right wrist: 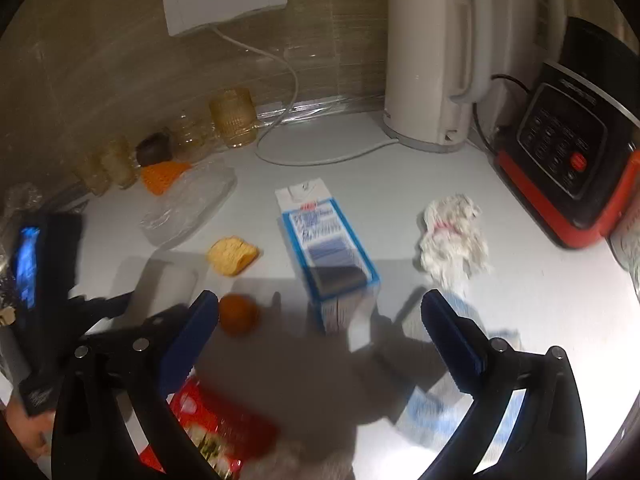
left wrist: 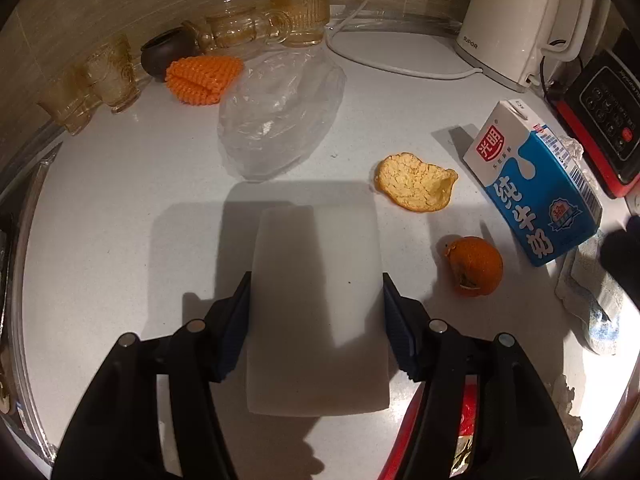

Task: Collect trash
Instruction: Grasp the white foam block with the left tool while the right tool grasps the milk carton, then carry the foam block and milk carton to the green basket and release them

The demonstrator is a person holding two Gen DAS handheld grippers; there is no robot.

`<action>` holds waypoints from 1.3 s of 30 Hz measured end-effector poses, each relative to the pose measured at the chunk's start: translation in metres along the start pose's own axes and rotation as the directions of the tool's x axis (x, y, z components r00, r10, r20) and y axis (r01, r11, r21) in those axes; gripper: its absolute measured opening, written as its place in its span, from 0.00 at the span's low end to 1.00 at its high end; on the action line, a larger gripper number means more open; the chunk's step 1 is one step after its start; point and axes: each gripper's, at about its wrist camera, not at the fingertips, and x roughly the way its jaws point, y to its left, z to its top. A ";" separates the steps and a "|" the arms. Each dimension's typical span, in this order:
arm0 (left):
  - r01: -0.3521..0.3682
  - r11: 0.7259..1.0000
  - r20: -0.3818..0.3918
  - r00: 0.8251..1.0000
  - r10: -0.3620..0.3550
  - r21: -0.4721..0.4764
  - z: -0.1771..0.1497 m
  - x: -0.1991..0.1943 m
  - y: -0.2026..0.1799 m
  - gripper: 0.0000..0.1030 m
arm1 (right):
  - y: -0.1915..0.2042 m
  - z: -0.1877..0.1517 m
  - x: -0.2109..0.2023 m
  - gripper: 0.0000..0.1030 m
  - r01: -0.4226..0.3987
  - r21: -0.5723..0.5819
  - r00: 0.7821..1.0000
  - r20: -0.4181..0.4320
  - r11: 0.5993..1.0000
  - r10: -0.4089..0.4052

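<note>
The white translucent block sits right between the fingers of the left gripper, lying flat on the table, and both blue pads are touching its long sides — that reads as a grip taken on it. No earlier view to judge by, so call it held, narrow enough to pinch the block and no narrower.

Out from there: a piece of orange peel lies pith-up just beyond the block to the right, a second peel, orange and curled, nearer the milk carton, which lies on its side. A clear plastic bag lies further back, and a crumpled tissue sits right of the carton in the right wrist view.

The right gripper hangs over the near end of the carton with its fingers spread wide and nothing between them; that picture is blurred.

For the left hand, the good play looks like a straight lift, keeping the pads square on the sides so the smooth block does not twist or slip out. For the right, settling before closing would help: centre the carton between the fingers, across its narrow width, clear of the curled peel just beside it.
</note>
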 end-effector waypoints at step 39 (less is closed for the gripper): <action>0.549 0.379 -0.402 0.823 -0.402 0.745 -0.248 -0.146 -0.015 0.57 | 0.094 -0.270 -0.281 0.41 0.312 0.640 0.931 -0.058 0.702 -0.360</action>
